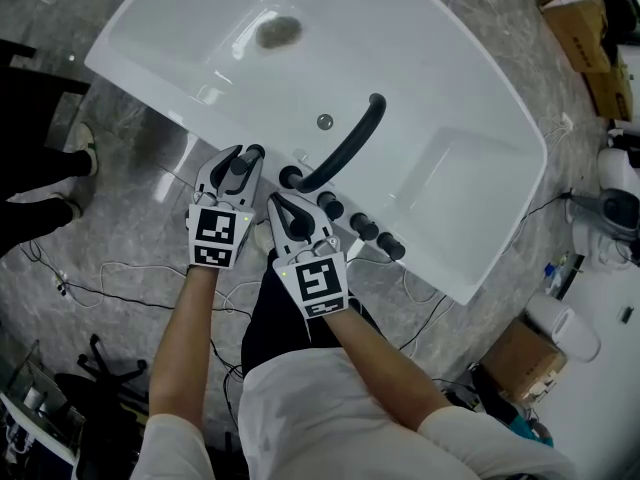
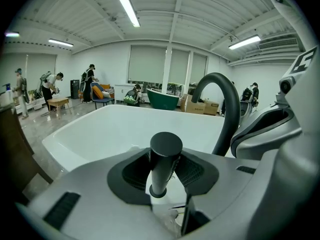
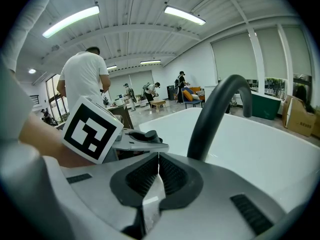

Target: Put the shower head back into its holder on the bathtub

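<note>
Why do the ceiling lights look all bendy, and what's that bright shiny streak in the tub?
In the left gripper view and the right gripper view, the wide-angle lens bends the ceiling lights and blackens the corners. In the head view, light glares in white streaks off the glossy bathtub.

Cardboard boxes (image 1: 578,20) on grey marbled floor (image 1: 130,198)
</note>
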Action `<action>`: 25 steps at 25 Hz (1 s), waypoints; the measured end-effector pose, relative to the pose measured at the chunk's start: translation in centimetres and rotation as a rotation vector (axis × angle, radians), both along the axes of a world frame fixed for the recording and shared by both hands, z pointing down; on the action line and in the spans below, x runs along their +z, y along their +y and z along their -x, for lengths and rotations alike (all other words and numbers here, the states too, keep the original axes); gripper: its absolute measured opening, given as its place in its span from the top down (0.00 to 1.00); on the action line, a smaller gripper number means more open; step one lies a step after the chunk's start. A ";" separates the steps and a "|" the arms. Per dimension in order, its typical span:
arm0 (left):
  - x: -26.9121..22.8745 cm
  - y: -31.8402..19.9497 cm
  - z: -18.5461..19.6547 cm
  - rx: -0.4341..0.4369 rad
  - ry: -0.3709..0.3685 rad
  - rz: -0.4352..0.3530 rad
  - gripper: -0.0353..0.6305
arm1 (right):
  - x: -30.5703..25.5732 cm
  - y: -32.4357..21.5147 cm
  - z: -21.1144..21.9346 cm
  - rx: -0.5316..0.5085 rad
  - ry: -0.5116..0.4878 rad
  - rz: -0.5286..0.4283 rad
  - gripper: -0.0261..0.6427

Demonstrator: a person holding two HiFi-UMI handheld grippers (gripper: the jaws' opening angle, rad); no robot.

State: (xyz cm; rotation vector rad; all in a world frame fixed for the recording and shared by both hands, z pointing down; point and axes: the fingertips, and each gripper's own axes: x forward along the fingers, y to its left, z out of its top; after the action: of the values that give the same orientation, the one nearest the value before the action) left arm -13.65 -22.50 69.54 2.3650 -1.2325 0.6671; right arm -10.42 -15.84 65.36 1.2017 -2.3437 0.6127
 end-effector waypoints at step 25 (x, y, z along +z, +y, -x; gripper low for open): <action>-2.4 0.8 -0.8 0.007 0.002 0.018 0.65 | -2.5 -0.2 -1.4 -0.013 0.004 -0.031 0.93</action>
State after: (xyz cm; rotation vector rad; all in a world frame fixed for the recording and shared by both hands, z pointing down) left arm -12.84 -21.65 67.18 2.3554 -1.2128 0.6747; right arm -9.04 -16.05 62.84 1.1994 -2.3644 0.5712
